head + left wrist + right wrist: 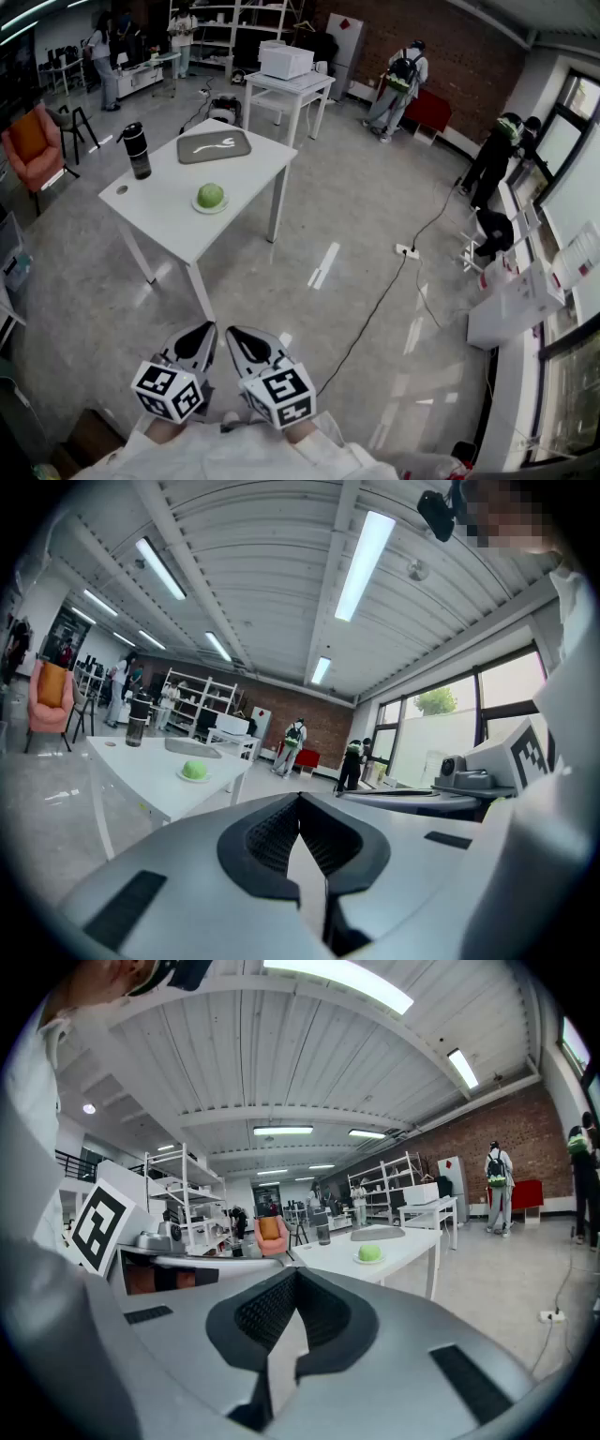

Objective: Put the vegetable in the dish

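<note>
A round green vegetable [211, 195] rests on a small pale dish [212, 208] near the front edge of a white table [169, 220], well ahead of me. It also shows far off in the left gripper view as the vegetable [194, 770] and in the right gripper view as the vegetable [369, 1252]. My left gripper [206, 327] and right gripper [232, 332] hang side by side close to my body, above the floor and short of the table. Both are shut with nothing between the jaws, as seen at the left gripper [300, 798] and the right gripper [296, 1273].
On the table stand a grey tray [187, 155] with a white item and a black bottle [137, 150]. Behind is a second white table [309, 89] with a white box. A cable [375, 309] and power strip [407, 251] lie on the floor. Several people stand at the back.
</note>
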Motion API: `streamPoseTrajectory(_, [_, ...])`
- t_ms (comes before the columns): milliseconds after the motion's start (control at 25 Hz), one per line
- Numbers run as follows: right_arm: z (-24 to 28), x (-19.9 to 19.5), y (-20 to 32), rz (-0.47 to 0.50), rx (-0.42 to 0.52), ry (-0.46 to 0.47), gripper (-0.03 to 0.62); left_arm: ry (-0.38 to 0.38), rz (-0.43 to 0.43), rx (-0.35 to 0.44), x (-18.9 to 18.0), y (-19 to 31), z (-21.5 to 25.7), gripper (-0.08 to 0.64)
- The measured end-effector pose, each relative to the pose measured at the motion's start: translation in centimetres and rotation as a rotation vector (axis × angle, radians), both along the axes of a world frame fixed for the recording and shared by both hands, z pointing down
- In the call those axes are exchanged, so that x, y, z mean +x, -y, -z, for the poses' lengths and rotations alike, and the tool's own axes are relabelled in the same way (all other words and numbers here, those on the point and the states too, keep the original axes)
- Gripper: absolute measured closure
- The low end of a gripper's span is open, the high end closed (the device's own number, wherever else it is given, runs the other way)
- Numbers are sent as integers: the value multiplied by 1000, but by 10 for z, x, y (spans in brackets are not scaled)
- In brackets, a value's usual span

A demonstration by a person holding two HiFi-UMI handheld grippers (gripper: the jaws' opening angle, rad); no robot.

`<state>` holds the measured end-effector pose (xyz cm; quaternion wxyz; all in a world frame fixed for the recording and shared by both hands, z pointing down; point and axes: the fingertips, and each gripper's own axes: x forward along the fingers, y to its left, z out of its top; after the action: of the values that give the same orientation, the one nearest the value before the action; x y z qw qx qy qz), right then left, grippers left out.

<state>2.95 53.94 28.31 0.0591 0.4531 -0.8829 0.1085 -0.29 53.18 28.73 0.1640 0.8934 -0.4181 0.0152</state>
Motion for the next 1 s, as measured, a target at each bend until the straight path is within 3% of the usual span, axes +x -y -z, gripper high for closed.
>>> streamPoseTrajectory(200, [-13, -6, -9, 28, -42, 11, 580, -53, -8, -42, 0, -7, -9, 552])
streamPoseTrajectory(560, [-21, 0, -14, 41, -68, 16, 580, -47, -29, -45, 13, -17, -11, 552])
streamPoseTrajectory(1000, [-18, 14, -22, 79, -19, 19, 580, -52, 3, -56, 23, -19, -16, 552])
